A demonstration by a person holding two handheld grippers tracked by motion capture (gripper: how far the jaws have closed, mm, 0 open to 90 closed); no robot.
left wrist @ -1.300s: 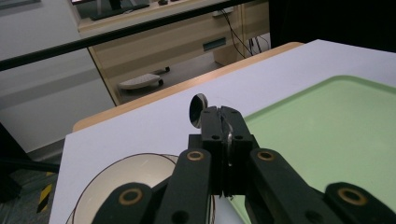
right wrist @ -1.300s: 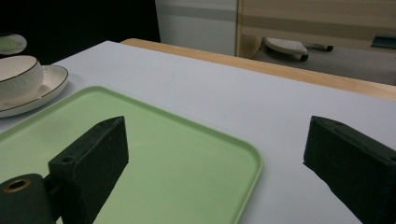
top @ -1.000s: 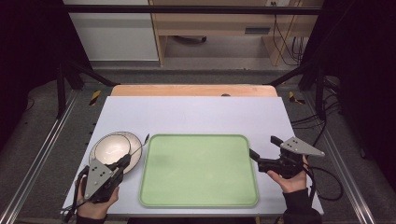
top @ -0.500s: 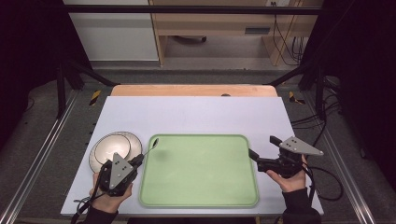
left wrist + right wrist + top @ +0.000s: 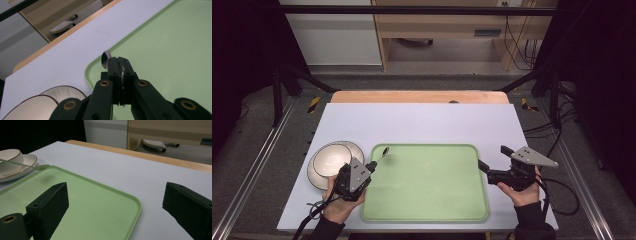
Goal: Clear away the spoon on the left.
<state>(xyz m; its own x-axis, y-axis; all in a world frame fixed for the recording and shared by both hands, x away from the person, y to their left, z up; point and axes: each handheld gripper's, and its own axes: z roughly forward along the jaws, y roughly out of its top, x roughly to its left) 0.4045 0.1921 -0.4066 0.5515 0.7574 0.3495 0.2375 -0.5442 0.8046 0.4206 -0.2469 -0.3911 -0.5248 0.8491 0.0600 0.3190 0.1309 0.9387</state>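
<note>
White laminate covers the surface (image 5: pixel 422 122), which has a wooden strip along its far edge and dark floor on both sides. On the near half lies a green tray (image 5: pixel 427 200), bare of contents. Just beside the tray's left edge sits a cream bowl (image 5: pixel 329 162) on a plate (image 5: pixel 354 149) with a dark rim; in the right gripper view the same bowl and plate appear at the far left, past the tray's corner. The left gripper (image 5: pixel 371 166) is held in a hand (image 5: pixel 339 205) at the tray's near-left side, angled toward the far right. Its jaws are clamped tight on the handle of a metal spoon (image 5: pixel 382 152), as the left gripper view confirms: the two black jaws meet with the thin handle pinched between them, and the spoon's rounded end (image 5: pixel 106 58) projects beyond their tips. That end hangs above the tray's far-left corner, clear of the bowl; whether it touches the tray cannot be told. The right gripper (image 5: pixel 493 159) is held in the other hand (image 5: pixel 524 192) just beyond the tray's right edge, pointing left and away. Its jaws stand wide apart with nothing between them, the tray's corner and the bare surface visible through the gap.
</note>
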